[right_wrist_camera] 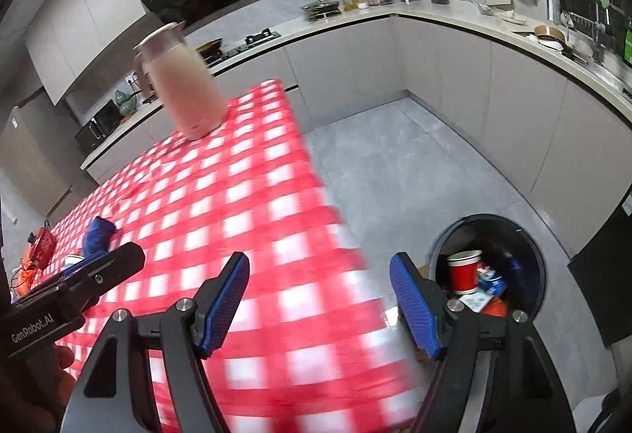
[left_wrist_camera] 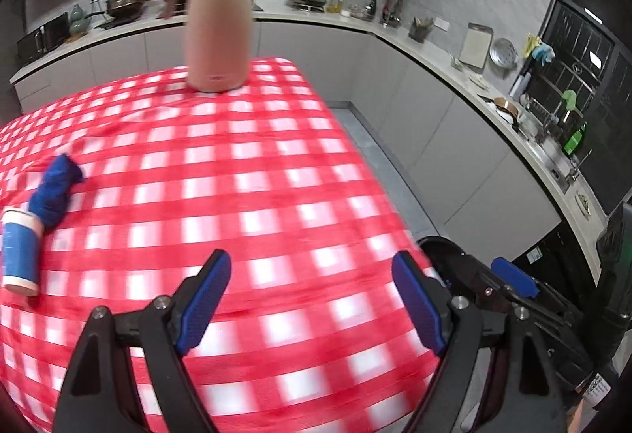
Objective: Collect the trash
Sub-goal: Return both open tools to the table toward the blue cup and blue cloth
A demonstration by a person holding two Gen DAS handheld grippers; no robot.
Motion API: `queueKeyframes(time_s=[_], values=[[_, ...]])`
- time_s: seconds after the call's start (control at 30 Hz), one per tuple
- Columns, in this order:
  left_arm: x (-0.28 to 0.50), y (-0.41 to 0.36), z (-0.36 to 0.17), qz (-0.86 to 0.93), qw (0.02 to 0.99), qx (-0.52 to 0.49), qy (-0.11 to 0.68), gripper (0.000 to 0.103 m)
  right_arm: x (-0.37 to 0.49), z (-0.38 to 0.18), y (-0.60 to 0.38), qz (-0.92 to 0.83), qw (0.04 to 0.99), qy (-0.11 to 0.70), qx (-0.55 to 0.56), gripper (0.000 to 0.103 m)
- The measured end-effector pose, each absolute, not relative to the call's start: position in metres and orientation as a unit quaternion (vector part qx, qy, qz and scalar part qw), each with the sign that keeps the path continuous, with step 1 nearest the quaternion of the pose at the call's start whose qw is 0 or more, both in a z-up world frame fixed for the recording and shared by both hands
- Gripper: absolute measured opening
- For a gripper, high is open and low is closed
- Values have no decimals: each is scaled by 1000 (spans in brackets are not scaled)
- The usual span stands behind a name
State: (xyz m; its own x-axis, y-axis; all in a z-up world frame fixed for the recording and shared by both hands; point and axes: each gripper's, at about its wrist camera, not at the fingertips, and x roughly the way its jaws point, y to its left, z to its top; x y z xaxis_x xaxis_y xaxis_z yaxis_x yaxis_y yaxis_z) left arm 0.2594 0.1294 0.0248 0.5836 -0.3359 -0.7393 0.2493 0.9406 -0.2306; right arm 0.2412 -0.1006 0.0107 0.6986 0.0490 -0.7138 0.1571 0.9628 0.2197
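Observation:
A blue paper cup point(left_wrist_camera: 20, 250) lies on its side at the left of the red-checked table point(left_wrist_camera: 237, 196), with a crumpled blue wrapper point(left_wrist_camera: 55, 192) just behind it. The wrapper also shows in the right wrist view point(right_wrist_camera: 98, 235). My left gripper point(left_wrist_camera: 312, 298) is open and empty above the table's near part. My right gripper point(right_wrist_camera: 320, 298) is open and empty over the table's right edge. A black trash bin point(right_wrist_camera: 529, 247) stands on the floor to the right and holds a red cup point(right_wrist_camera: 465, 273) and other scraps.
A tall pink jug point(left_wrist_camera: 219, 22) stands at the table's far edge. Something red and orange point(right_wrist_camera: 37, 249) lies at the table's far left. Grey kitchen counters point(right_wrist_camera: 493, 26) with pots and utensils run around the room. Grey floor point(right_wrist_camera: 395, 164) lies right of the table.

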Motion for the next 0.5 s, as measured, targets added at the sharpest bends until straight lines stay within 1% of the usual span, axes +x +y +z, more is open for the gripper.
queueKeyframes(time_s=[0.23,0.5], values=[[263,194,22,-132,892,-68,427,85,253,8,-15,3,909,397,125,75],[259,252,16,-48,898,-108,425,85,271,10,37,76,909,401,86,75]])
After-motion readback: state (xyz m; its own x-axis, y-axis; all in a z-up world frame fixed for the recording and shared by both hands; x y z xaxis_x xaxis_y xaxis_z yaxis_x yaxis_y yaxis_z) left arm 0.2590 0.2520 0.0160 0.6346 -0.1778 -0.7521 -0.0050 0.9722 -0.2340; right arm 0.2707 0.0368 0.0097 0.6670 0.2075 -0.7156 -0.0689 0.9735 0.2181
